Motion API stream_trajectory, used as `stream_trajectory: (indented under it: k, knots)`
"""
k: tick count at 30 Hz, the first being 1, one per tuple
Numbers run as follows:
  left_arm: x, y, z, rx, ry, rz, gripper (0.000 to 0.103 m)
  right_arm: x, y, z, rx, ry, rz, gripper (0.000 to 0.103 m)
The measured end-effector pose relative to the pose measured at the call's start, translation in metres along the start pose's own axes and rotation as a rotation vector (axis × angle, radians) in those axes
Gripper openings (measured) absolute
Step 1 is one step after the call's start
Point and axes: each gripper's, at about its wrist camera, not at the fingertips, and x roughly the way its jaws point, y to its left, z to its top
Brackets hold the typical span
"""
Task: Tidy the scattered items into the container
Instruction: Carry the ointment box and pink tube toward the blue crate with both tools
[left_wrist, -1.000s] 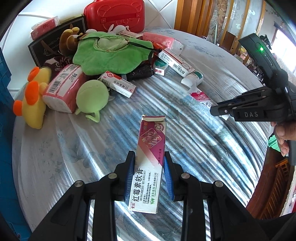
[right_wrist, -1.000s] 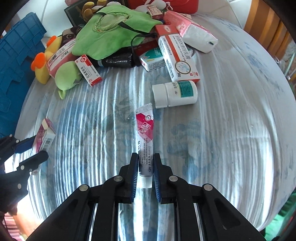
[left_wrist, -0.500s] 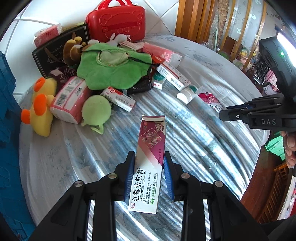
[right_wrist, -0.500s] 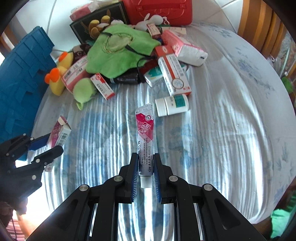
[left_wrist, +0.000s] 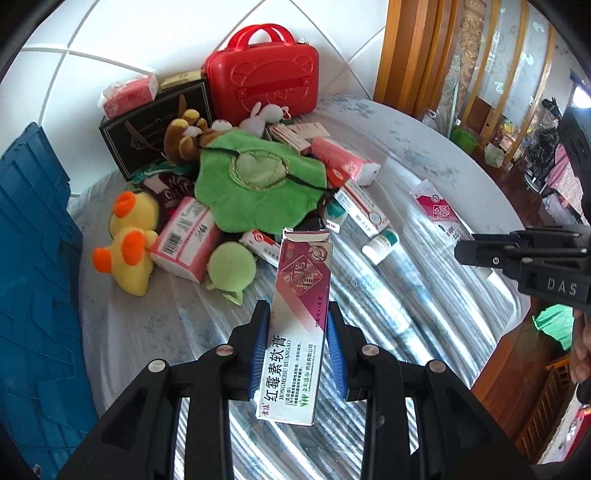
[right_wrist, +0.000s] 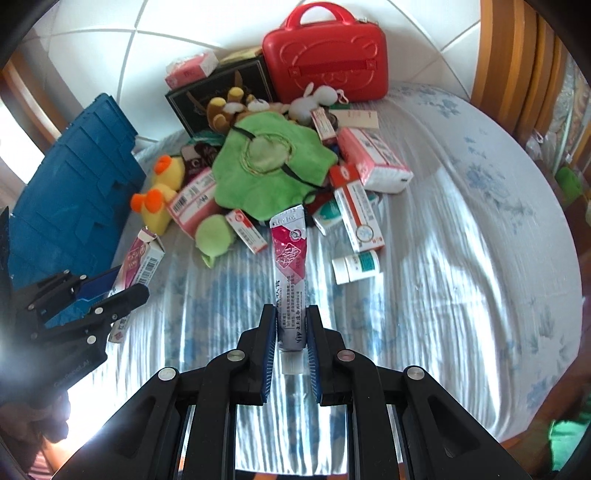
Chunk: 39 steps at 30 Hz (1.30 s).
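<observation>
The left gripper (left_wrist: 297, 345) is clamped on a pink-and-white ointment carton (left_wrist: 300, 317), blue pads pressing its two long sides, open flap end pointing away from the hand. The right gripper (right_wrist: 291, 339) is pinched nearly closed on the cap end of a pink ointment tube (right_wrist: 290, 266), whose crimped end sticks out ahead. Both items hang clear above the table (right_wrist: 461, 258), which wears a blue-flowered cloth; neither touches it.

The rest of the clutter sits heaped toward the table's far edge by the tiled wall: a green cloth (left_wrist: 255, 184), a yellow duck toy (left_wrist: 129, 243), a green plush ball (left_wrist: 231, 269), tissue packs, more medicine boxes and a white pill bottle (right_wrist: 356, 266). A red case (left_wrist: 260, 75) stands shut at the far edge, and a blue crate (left_wrist: 33, 277) runs along the table's left edge.

I judge the step to be the carry: both pick-ups are made, neither item is stowed. Which one is the container is not certain; the blue crate looks likelier, though its opening is not visible. The next move calls for swinging both loads left over the crate's rim, staying above the duck toy, and releasing only once each item is over the opening, one hand at a time so they do not collide
</observation>
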Motion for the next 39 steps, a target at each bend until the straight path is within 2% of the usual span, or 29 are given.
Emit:
stream_trajectory:
  k: [10, 18, 22, 23, 28, 39]
  knots:
    - [-0.062, 0.019, 0.036, -0.033, -0.084, 0.04, 0.03, -0.051, 0.025, 0.024, -0.013, -0.083, 0.05, 0.016]
    - [-0.107, 0.037, 0.048, -0.061, -0.16, 0.07, 0.03, -0.078, 0.05, 0.041, -0.049, -0.139, 0.07, 0.016]
    - [-0.125, 0.047, 0.048, -0.074, -0.182, 0.081, 0.03, -0.089, 0.059, 0.05, -0.042, -0.169, 0.073, 0.016]
    - [-0.13, 0.05, 0.047, -0.078, -0.187, 0.083, 0.03, -0.09, 0.062, 0.051, -0.083, -0.199, 0.088, 0.016]
    - [-0.154, 0.065, 0.042, -0.098, -0.214, 0.096, 0.03, -0.103, 0.082, 0.058, -0.107, -0.225, 0.104, 0.016]
    - [-0.205, 0.118, 0.02, -0.161, -0.275, 0.147, 0.03, -0.124, 0.152, 0.067, -0.186, -0.272, 0.161, 0.016]
